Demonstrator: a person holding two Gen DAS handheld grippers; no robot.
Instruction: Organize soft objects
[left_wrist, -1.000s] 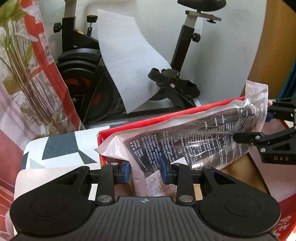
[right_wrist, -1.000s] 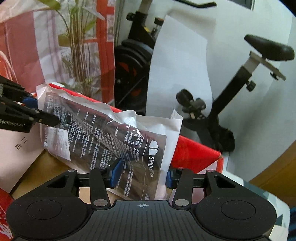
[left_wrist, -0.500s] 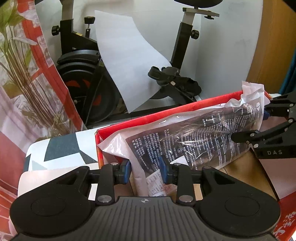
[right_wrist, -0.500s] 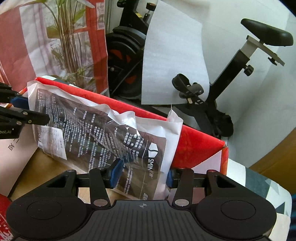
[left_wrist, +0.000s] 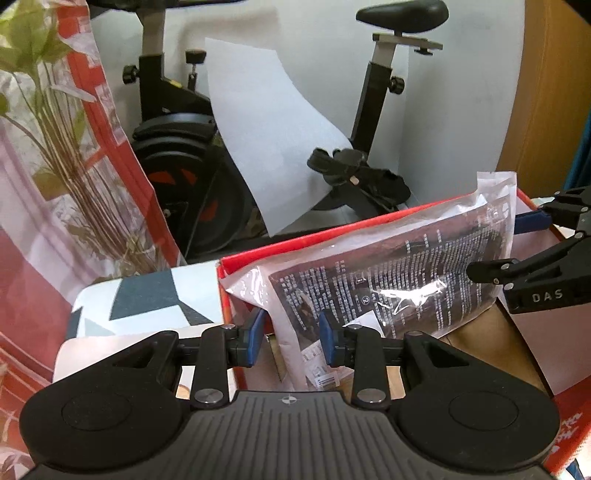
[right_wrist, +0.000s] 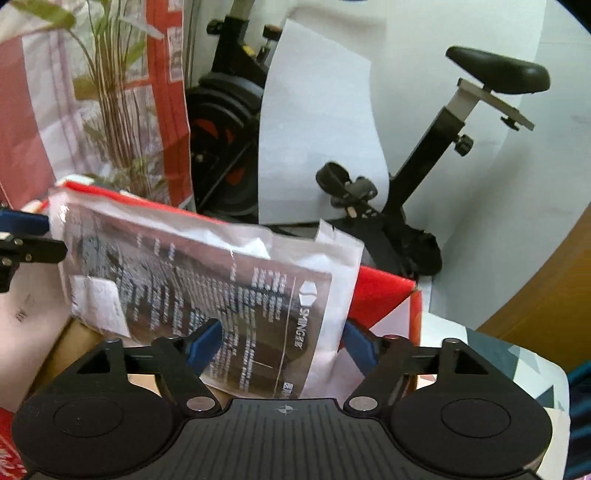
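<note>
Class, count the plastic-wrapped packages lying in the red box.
1: the clear printed package leans on the red box far wall. Others may lie hidden beneath.

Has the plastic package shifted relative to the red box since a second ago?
No. The plastic package leans on the red box as before; only the right hand-held gripper is opening around it.

A surface covered in a white cloth with dark blue-grey geometric shapes (left_wrist: 147, 295) shows at the left of the left wrist view and the lower right of the right wrist view. A red cardboard box (left_wrist: 332, 240) sits on it, open-topped. A plastic-wrapped printed package (left_wrist: 406, 288) leans inside the box.
</note>
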